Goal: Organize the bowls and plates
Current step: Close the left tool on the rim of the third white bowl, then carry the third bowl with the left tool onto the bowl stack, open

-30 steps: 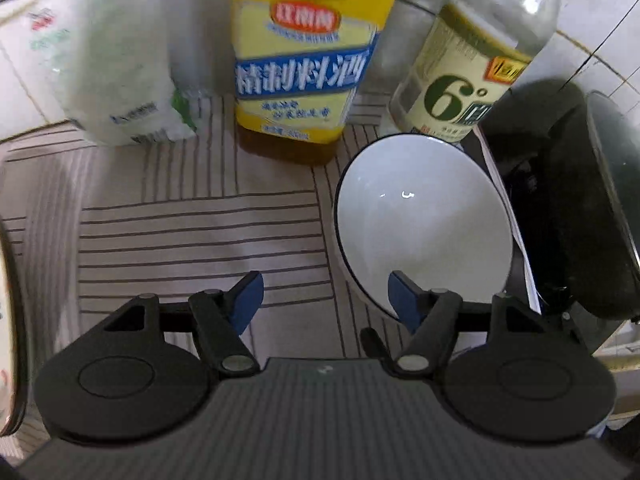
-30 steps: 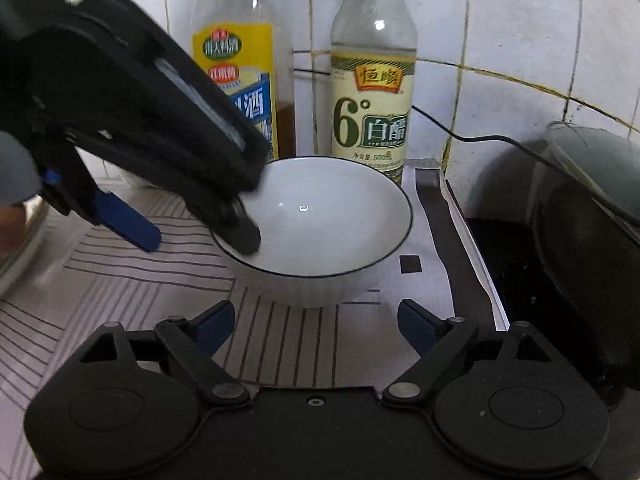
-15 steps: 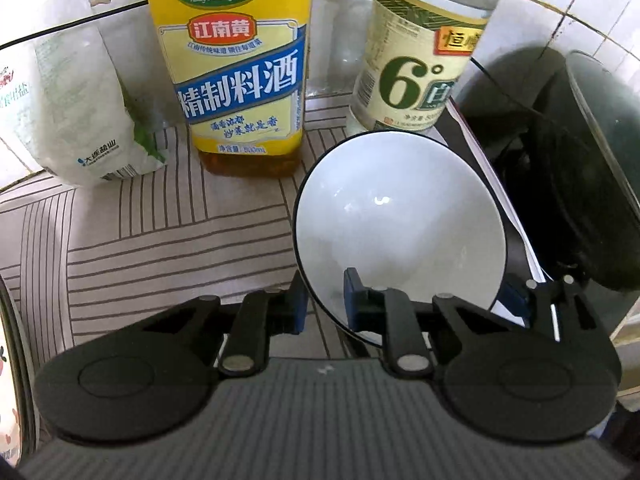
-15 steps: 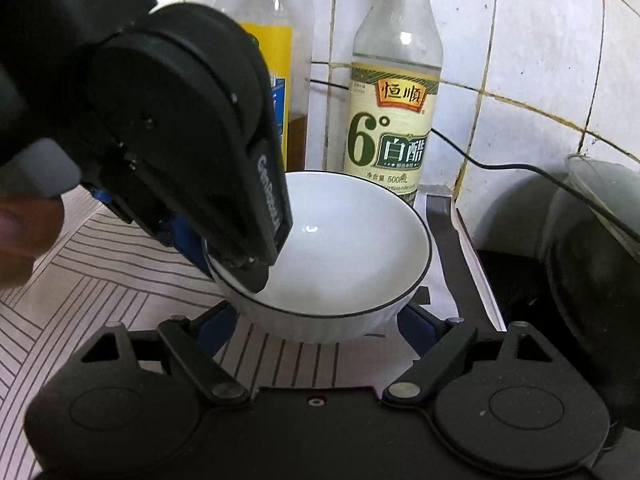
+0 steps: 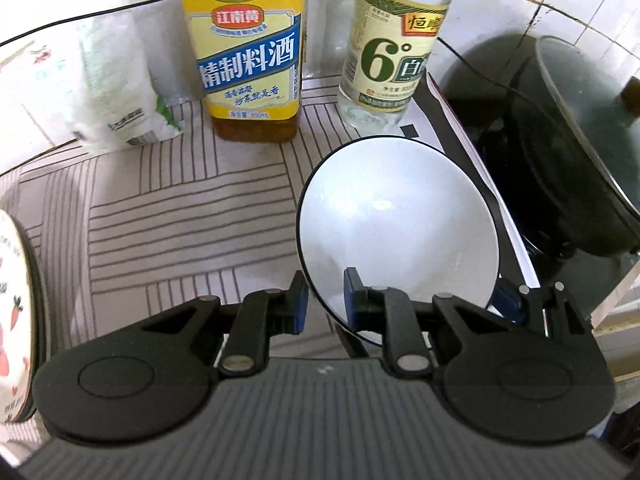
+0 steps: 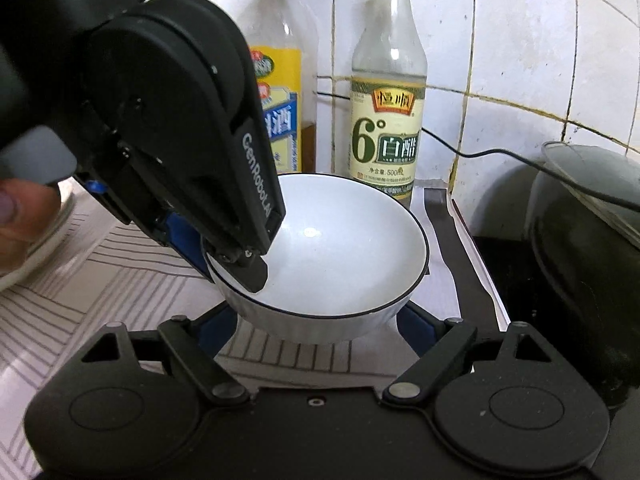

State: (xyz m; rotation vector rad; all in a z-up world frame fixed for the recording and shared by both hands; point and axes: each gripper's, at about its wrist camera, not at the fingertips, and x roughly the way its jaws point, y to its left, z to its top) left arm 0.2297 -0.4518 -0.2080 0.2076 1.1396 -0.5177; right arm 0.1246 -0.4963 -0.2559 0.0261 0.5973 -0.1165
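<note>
Striped countertop, white dark-rimmed bowl (image 5: pixel 400 224) tilted, left hand-held gripper (image 5: pixel 325 304) pinching its rim, right hand-held gripper (image 6: pixel 320 326) wide apart.

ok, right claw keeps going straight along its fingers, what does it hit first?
Likely the white bowl: it sits tilted between the open right claw fingers, rim pinched by the left claw. Behind it stands the vinegar bottle. Depth is uncertain.

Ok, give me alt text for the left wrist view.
The left gripper pinches the near rim of a tilted white bowl over a striped mat. Behind stand a yellow-labelled bottle and a vinegar bottle.
</note>
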